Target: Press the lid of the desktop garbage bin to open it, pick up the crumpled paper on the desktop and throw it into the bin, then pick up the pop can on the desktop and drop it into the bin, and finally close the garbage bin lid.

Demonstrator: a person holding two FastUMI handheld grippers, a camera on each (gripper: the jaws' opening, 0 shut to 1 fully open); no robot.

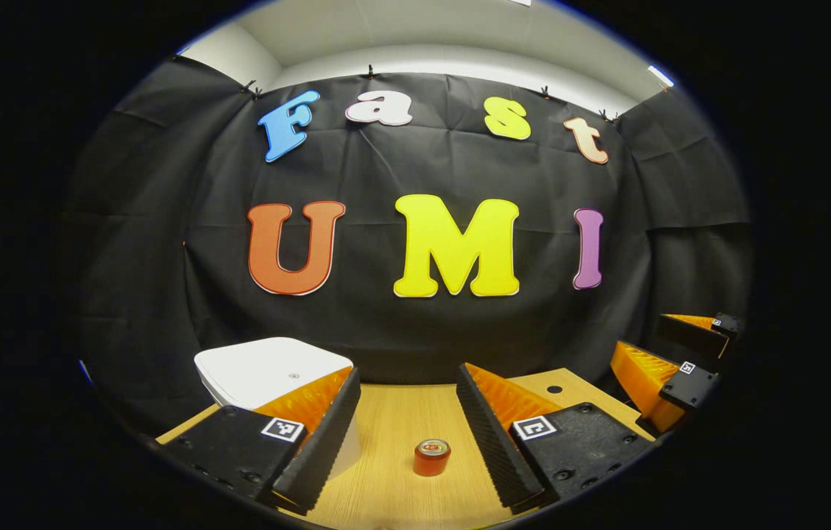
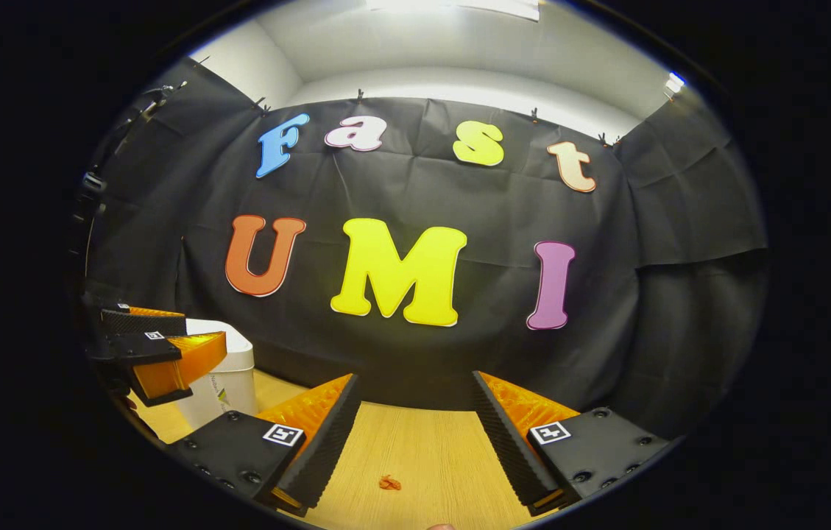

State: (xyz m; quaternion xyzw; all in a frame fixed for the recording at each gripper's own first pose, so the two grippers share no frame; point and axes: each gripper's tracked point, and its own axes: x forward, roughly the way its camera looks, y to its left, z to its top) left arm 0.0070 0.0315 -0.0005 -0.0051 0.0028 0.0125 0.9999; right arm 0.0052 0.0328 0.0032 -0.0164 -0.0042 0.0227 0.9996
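Note:
The white bin (image 1: 271, 368) stands at the table's far left with its lid down, partly behind my left gripper's left finger (image 1: 312, 430). A red pop can (image 1: 431, 456) stands upright on the table, ahead of my left gripper (image 1: 408, 372) and between its open fingers, untouched. In the right gripper view, a small red-orange crumpled paper (image 2: 389, 483) lies on the wood in front of my open right gripper (image 2: 414, 375). There the left gripper (image 2: 202, 331) hovers in front of the bin (image 2: 231, 383). The right gripper (image 1: 642, 333) appears open at the right of the left gripper view.
The light wooden table (image 1: 400, 412) runs back to the black cloth wall. A small dark round hole (image 1: 554, 389) sits in the tabletop at the far right. The can and the paper lie apart from the bin.

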